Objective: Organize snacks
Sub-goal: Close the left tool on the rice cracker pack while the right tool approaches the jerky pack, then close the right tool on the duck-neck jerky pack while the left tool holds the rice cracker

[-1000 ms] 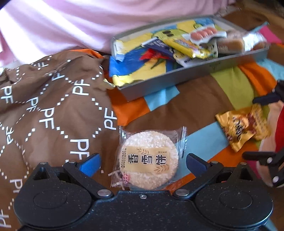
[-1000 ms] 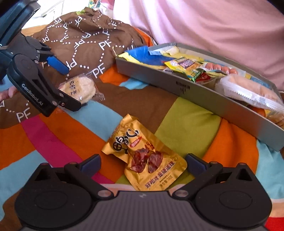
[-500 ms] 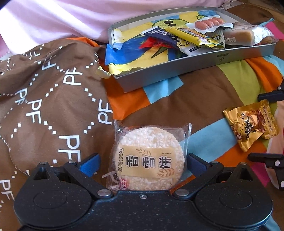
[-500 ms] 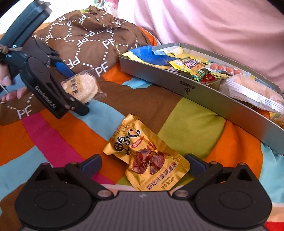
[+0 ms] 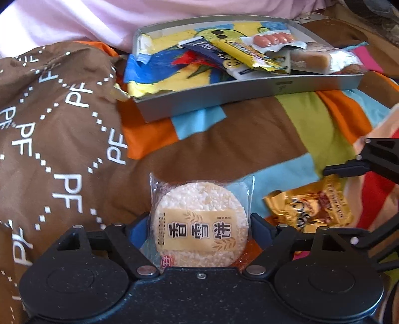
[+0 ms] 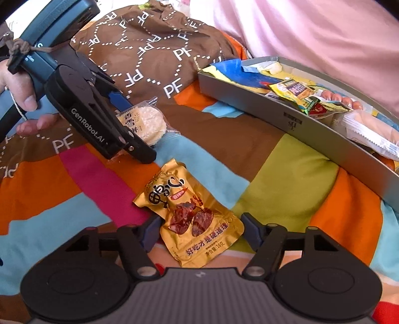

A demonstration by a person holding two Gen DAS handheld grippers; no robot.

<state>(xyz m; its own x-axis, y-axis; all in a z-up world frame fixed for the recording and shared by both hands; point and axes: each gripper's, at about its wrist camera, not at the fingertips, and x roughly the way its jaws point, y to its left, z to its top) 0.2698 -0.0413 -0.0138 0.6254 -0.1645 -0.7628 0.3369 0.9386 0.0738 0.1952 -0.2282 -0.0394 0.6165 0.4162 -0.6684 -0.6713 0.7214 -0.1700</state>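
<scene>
Snacks were split between two spots: a loose pair on the patchwork blanket (image 6: 281,172) and a heap already inside the grey tray (image 5: 249,96). The rice cracker (image 5: 200,223), round and white in its clear wrapper, sat right between the left gripper (image 5: 200,230)'s blue fingertips (image 5: 139,230), and those had closed in until they met both sides of the packet. It looked pinched, though the cracker also lay on the bedding where brown fabric met a blue patch. From the right wrist view the same cracker (image 6: 147,122) showed clamped in the black left gripper (image 6: 134,124), with a hand (image 6: 22,97) wrapped around the handle.

Over on the other side, the gold jerky packet (image 6: 192,216) lay flat on the blanket, its lower half reaching between the right gripper (image 6: 199,234)'s fingers. Those fingers stood close against the packet's edges; whether they were actually squeezing it, I could not tell. In the left wrist view that gold packet (image 5: 314,206) was just to the right of the cracker.

The tray rested further back, near a pink sheet (image 5: 74,22), holding a sausage pack (image 5: 273,40), a wrapped cake (image 5: 314,59) and a yellow wrapper (image 5: 244,56) over colourful paper. A brown cloth printed "PF" (image 5: 54,129) bunched up beside the tray's left end.
</scene>
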